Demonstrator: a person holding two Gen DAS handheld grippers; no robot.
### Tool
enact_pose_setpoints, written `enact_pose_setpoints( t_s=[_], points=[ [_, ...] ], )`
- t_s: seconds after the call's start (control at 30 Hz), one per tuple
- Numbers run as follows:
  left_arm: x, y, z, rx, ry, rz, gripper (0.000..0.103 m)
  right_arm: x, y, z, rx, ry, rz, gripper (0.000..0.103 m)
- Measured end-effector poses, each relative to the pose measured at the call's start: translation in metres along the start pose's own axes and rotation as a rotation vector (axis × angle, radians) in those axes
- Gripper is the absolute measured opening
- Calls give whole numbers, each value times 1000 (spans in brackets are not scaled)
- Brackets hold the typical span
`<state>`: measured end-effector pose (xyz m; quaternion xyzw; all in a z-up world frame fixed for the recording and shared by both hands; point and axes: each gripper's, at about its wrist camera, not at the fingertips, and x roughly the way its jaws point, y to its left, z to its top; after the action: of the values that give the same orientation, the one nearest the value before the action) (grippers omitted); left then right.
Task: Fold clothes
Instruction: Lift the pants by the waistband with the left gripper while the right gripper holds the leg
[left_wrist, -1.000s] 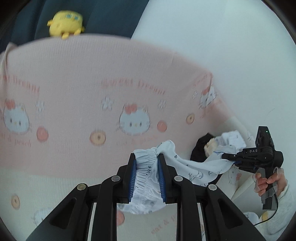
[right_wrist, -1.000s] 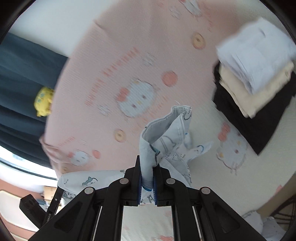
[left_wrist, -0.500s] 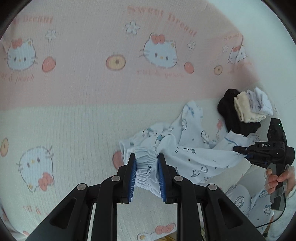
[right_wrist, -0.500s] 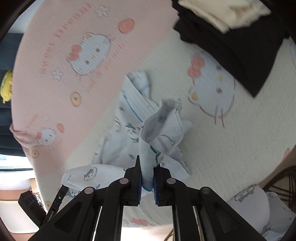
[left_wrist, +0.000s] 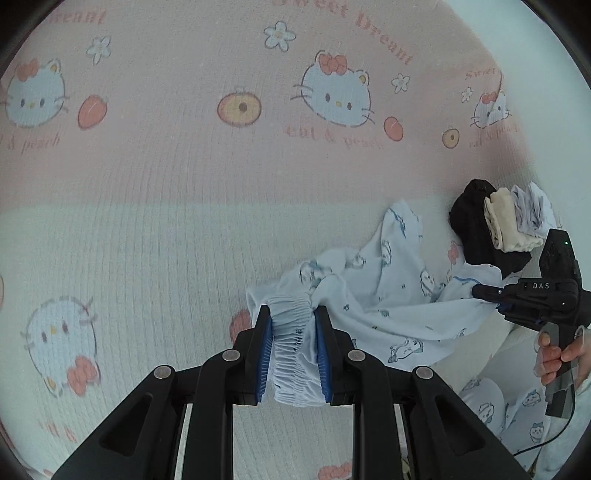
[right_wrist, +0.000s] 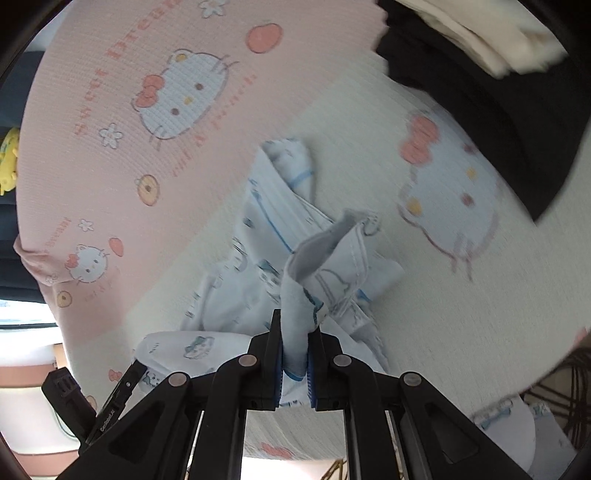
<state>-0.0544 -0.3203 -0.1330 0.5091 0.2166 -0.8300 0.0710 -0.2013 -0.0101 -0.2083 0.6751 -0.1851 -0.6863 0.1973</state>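
A pale blue printed pair of pants (left_wrist: 388, 295) lies partly on the Hello Kitty bedsheet (left_wrist: 147, 240) and is held at both ends. My left gripper (left_wrist: 293, 314) is shut on its gathered elastic waistband (left_wrist: 291, 332). My right gripper (right_wrist: 295, 332) is shut on a folded edge of the same garment (right_wrist: 258, 280), low over the sheet. The right gripper also shows in the left wrist view (left_wrist: 484, 291), pinching the cloth at the right. The left gripper shows at the lower left of the right wrist view (right_wrist: 125, 380).
A stack of folded clothes, black (left_wrist: 476, 236), cream (left_wrist: 506, 225) and white (left_wrist: 532, 210), lies on the bed at the right, also in the right wrist view (right_wrist: 480, 74). A yellow plush toy (right_wrist: 9, 158) sits beyond the bed's far edge.
Both grippers have come down from above the bed toward the sheet with the garment in them. The garment now partly rests on the sheet. The camera views tilted downward.
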Motion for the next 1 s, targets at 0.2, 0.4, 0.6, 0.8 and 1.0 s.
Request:
enact_pose_setpoints(
  t_s=[0.2, 0.4, 0.6, 0.8, 1.0],
  points=[
    [1, -2, 42, 27, -59, 9, 19, 5, 26, 39, -53, -18, 11, 10],
    [12, 3, 84, 23, -98, 26, 19, 7, 56, 81, -93, -38, 12, 10],
    [32, 14, 129, -6, -137, 39, 19, 13, 73, 129, -124, -54, 27, 10],
    [53, 23, 167, -33, -170, 74, 19, 25, 94, 175, -158, -88, 39, 10],
    [73, 40, 189, -145, -216, 58, 19, 36, 106, 205, -154, -120, 83, 10]
  ],
)
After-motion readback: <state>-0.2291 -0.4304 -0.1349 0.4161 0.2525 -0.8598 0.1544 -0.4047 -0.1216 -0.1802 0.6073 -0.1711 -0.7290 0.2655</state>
